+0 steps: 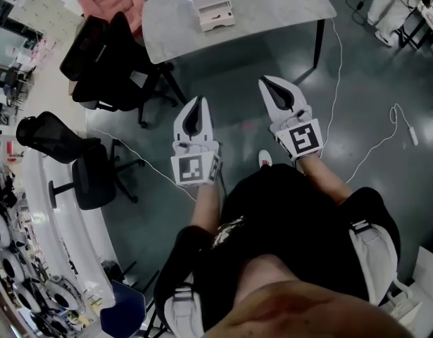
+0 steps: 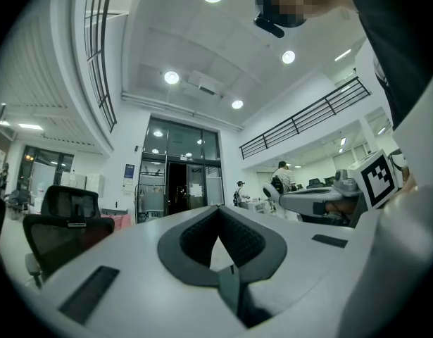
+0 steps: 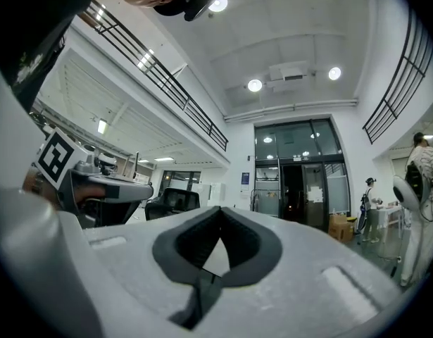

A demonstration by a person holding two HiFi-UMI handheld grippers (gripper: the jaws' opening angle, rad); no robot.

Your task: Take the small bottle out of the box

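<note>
1. Head view: pale rectangular box (image 1: 212,4) lies flat on the grey round-cornered table (image 1: 272,13), with its long axis pointing away from the person. What it holds cannot be made out. The white left gripper (image 1: 198,103) and white right gripper (image 1: 265,83) hang over the floor, well apart from the box.
2. Left gripper view: the jaws are pressed together, with nothing between them.
3. Right gripper view: the jaws are pressed together and empty.
</note>
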